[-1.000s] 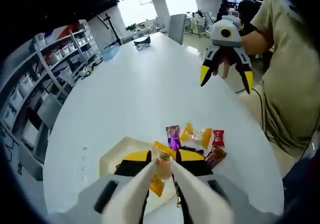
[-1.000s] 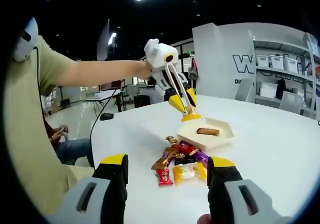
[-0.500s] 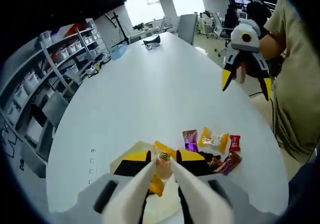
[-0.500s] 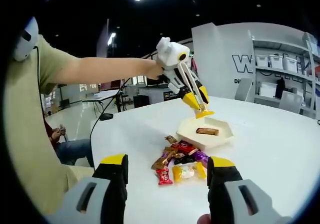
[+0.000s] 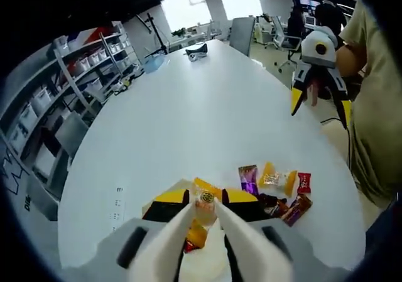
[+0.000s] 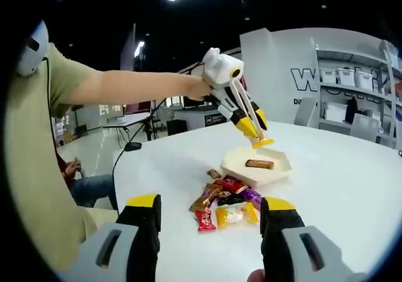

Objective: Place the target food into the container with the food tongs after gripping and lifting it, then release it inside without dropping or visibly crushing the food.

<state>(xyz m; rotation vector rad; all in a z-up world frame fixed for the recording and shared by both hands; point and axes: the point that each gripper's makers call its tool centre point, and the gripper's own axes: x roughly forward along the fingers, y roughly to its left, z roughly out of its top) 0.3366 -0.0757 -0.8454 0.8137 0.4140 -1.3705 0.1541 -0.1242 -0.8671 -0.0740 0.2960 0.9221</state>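
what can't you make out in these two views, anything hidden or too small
- Left gripper view: the white container is mostly hidden behind the left gripper and its tongs.
- Right gripper view: print on the brown bar in the container is too small to read.
- Right gripper view: the wall lettering is cut off by the shelving.

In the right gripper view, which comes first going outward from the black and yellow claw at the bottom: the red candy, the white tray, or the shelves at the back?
1. red candy, at the near edge of the sweets pile, just ahead of the right gripper.
2. white tray, beyond the pile, holding a brown bar.
3. shelves, far behind the table, on the right.
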